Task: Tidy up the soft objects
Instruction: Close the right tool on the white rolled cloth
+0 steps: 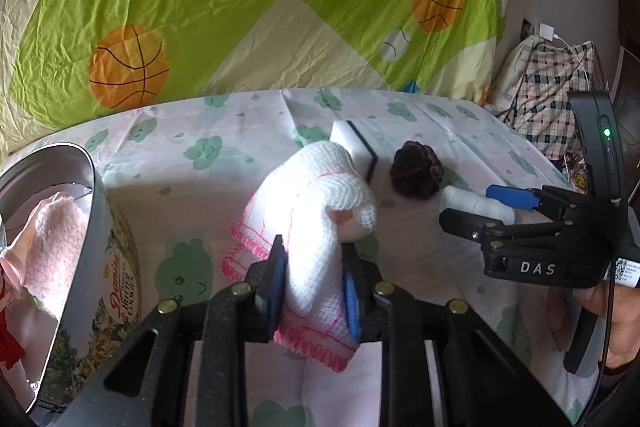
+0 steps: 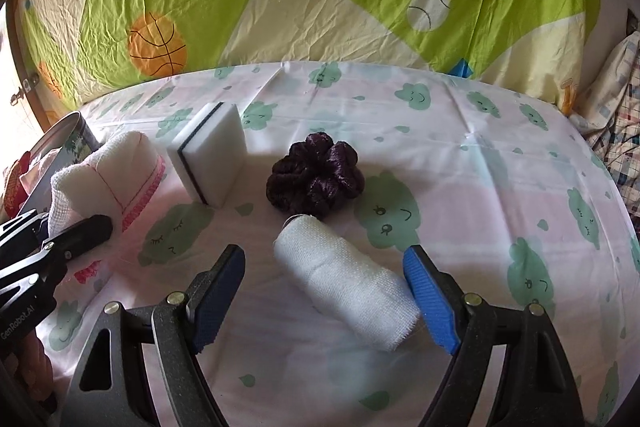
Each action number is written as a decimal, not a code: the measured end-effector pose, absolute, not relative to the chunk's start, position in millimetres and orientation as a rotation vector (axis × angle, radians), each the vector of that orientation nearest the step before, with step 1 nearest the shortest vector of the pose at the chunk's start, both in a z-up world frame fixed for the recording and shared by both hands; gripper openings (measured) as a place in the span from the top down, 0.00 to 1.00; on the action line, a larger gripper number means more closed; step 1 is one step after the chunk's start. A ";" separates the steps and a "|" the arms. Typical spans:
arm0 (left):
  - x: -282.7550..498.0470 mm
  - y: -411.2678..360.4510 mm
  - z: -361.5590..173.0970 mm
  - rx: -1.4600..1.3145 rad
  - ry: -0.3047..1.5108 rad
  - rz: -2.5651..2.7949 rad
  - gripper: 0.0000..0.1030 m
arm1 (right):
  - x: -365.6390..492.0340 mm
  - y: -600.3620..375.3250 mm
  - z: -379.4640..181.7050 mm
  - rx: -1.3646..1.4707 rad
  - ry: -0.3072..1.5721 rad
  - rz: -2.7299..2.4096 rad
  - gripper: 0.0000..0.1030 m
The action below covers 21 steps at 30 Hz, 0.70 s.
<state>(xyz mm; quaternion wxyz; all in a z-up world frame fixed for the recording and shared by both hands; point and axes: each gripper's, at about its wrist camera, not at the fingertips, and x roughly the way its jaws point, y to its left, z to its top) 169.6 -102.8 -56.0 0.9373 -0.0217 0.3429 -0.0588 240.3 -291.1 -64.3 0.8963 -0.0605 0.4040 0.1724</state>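
While our left hand-held gripper (image 1: 310, 275) squeezes the white gauze cloth with pink stitching (image 1: 320, 195), pads pressed into both sides of the bundle, we have a good carry going. The cloth's loose lower edge trails onto the table (image 1: 440, 131) just under the pads. Off to the left sits the open butter cookie tin (image 1: 96, 211), with a pale pink towel (image 1: 56, 239) already inside.

Over on the other side, our right hand-held gripper (image 2: 326, 287) stands wide open, fingers either side of the white gauze roll (image 2: 344, 275), which lies on the cloud-print tablecloth at a slant to the jaws. No pad is touching it yet. Just behind it sits the dark purple scrunchie (image 2: 316, 179), nearly touching the roll's far end, and further left the white sponge block (image 2: 208, 159) stands on edge.

Now, the risks. That roll is skewed across the gap, so we judge a straight close could catch only one end and pivot it out, or nudge it into the scrunchie. It is soft too, so a hard squeeze may flatten it and loosen the frayed free end. On the left, the dangling pink hem could snag the tin's rim on the way in and drag the cloth free of the pads. And the two grippers are working close together, so a hurried swing could bump them.
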 end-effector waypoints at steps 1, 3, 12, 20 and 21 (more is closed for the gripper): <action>170.4 -101.7 -56.5 -0.052 0.705 -0.124 0.77 | 239.4 -290.9 -64.2 -0.130 0.836 0.353 0.29; 172.6 -99.2 -58.1 -0.069 0.718 -0.133 0.77 | 237.4 -291.8 -64.0 -0.142 0.835 0.332 0.38; 169.8 -99.0 -57.5 -0.080 0.705 -0.152 0.77 | 243.0 -293.1 -67.4 -0.159 0.859 0.334 0.35; 167.3 -97.6 -54.7 -0.087 0.686 -0.158 0.77 | 241.3 -302.6 -66.5 -0.115 0.851 0.315 0.52; 166.2 -97.7 -54.0 -0.086 0.680 -0.158 0.77 | 240.1 -304.8 -66.3 -0.087 0.852 0.327 0.54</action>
